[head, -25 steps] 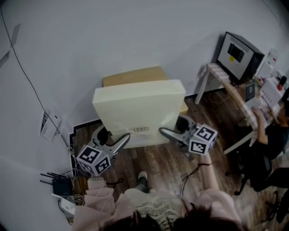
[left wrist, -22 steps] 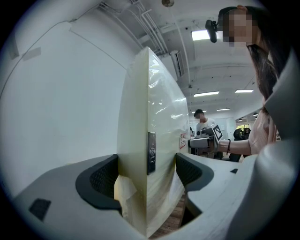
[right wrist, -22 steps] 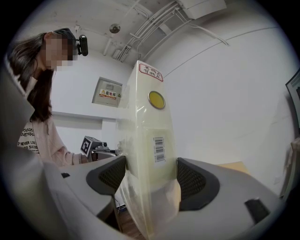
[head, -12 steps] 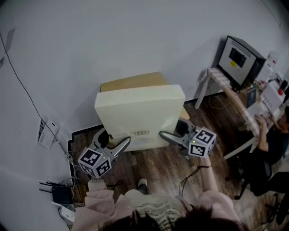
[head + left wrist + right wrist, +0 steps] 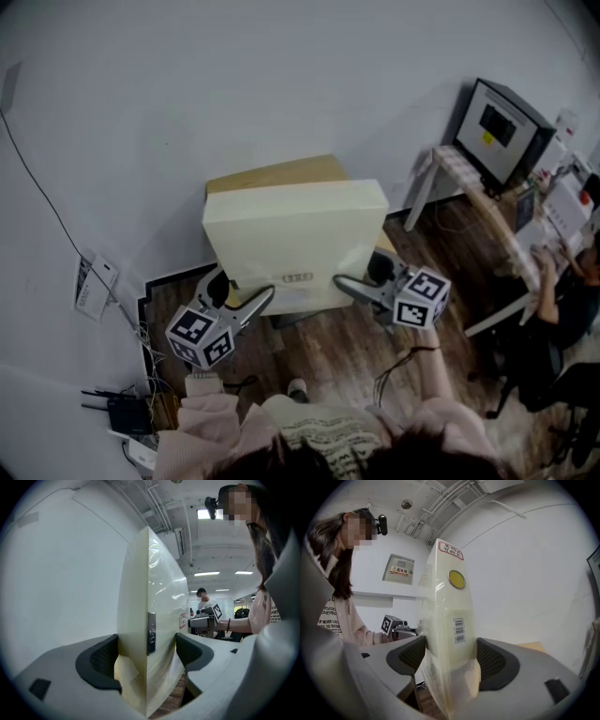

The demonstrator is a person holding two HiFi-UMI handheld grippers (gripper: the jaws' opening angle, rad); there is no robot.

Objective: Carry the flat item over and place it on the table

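Observation:
The flat item is a cream-coloured slab in clear plastic wrap, held upright on edge above the wooden floor. My left gripper is shut on its lower left corner, and in the left gripper view both pads press its faces beside a small label. At the lower right corner my right gripper is shut on the item too, and the right gripper view shows its pads clamped just below a barcode sticker. A tan table stands just behind the item, against the white wall.
A desk with a monitor stands at the right, and a seated person is beside it. A router and loose cables lie on the floor at the lower left. My own foot is on the wooden floor below the item.
The item and both grippers have drifted slightly right in the head view, and the table and wall have come a little nearer. Both grips look the same.

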